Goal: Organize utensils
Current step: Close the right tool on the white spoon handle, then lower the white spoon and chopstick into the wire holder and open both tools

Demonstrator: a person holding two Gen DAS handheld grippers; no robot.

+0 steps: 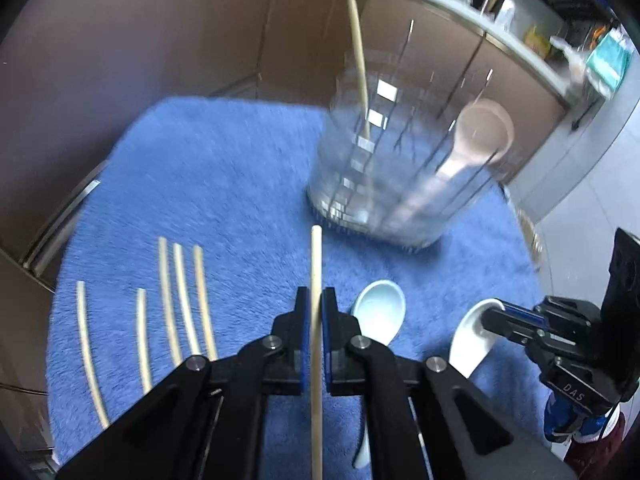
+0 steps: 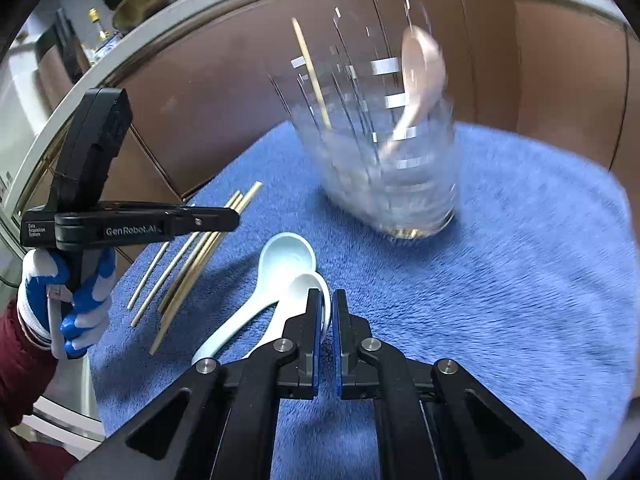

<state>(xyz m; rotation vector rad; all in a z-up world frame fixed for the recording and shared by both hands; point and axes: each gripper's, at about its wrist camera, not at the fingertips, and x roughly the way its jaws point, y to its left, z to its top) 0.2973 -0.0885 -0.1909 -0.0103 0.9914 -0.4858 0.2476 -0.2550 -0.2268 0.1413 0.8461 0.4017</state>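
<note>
Had left gripper (image 1: 316, 308) fingers pinching a chopstick (image 1: 316, 264), right gripper (image 2: 327, 312) nipping a white spoon (image 2: 308, 292); needed lifting clear before tipping upright into the glass jar (image 1: 396, 184)

White lettering reading "GenRobot.AI" runs along the side of the black left gripper (image 2: 224, 218), seen from the right wrist view. Near its rear end, a small white label (image 2: 35, 230) reads "Data Acquisition System" in three stacked lines. In the left wrist view, the body of the black right gripper (image 1: 490, 316) carries the letters "DAS".
</note>
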